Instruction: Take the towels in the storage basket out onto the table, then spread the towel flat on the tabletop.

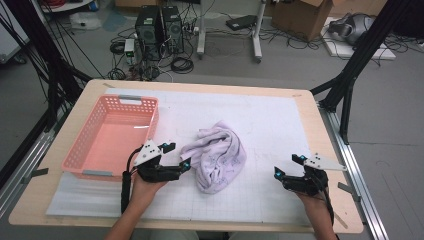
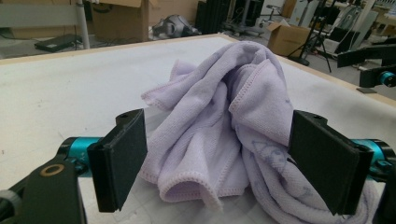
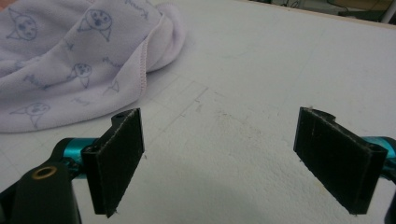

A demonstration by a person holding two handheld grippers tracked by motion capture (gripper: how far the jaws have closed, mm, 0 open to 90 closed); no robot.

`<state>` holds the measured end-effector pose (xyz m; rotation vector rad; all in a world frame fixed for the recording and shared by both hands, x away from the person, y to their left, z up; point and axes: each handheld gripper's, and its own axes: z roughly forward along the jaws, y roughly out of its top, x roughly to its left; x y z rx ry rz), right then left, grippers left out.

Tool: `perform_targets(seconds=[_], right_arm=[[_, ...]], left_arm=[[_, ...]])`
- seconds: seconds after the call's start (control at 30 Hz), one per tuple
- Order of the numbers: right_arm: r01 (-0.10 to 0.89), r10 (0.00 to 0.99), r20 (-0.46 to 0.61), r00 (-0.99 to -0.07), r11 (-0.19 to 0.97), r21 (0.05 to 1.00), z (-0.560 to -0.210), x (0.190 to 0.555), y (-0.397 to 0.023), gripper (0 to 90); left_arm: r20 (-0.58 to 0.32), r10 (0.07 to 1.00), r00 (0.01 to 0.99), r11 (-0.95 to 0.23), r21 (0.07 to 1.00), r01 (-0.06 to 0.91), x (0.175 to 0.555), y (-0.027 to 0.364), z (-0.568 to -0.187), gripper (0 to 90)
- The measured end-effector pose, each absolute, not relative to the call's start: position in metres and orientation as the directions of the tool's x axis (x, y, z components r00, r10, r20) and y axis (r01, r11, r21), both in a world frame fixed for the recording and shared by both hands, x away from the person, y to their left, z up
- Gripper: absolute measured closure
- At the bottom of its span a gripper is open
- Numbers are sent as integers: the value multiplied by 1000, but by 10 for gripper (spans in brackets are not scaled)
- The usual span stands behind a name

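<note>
Left fingers (image 2: 123, 158): spread wide, nothing between them yet. In the left gripper view the two black pads flank the near folds of the lilac towel (image 2: 224, 135), the left pad just beside its hem, the right pad close against or touching a fold; I cannot tell which. My left gripper (image 1: 175, 159) sits at the towel's 9 o'clock edge in the high view.

Right fingers (image 3: 119, 161): also spread wide and empty, standing over bare white table (image 3: 261, 70). My right gripper (image 1: 288, 167) holds off at the towel's 4 o'clock, near but apart from it; the towel's printed edge lies at my 11 o'clock in the right gripper view.

The towel is crumpled in a heap at the middle of the table, not in the pink basket (image 1: 80, 150), which stands empty at the towel's 9 o'clock, beyond my left hand.

Assessment: the step in hand is the approach to a first grasp with the left. Next move calls for easing the left forward so a fold sits well between the pads, then closing; the right should come in toward the far hem.
</note>
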<state>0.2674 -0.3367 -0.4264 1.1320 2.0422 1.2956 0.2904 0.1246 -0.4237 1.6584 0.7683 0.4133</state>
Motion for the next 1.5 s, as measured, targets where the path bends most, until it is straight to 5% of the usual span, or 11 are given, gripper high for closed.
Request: perform_targets(seconds=[0.7, 1.0, 1.13, 1.2, 1.27, 1.5], right_arm=[[452, 814, 99, -572, 212, 866, -434, 285, -318, 151], [503, 703, 165, -692, 305, 809, -443, 311, -258, 291], [515, 699, 111, -707, 400, 758, -451, 317, -237, 446], [493, 680, 98, -726, 417, 763, -450, 317, -236, 686], [491, 660, 108, -744, 429, 759, -449, 316, -238, 823], [460, 659, 87, -747, 417, 784, -436, 300, -257, 898]], left_arm=[[-143, 667, 731, -85, 960, 266, 289, 124, -425, 235], [-143, 656, 741, -104, 956, 276, 288, 120, -428, 273], [-141, 653, 745, -110, 955, 277, 286, 118, -430, 287], [-139, 651, 746, -115, 954, 277, 286, 117, -430, 300], [-138, 649, 748, -117, 954, 277, 286, 117, -430, 311], [-141, 652, 745, -119, 951, 284, 286, 118, -431, 320]])
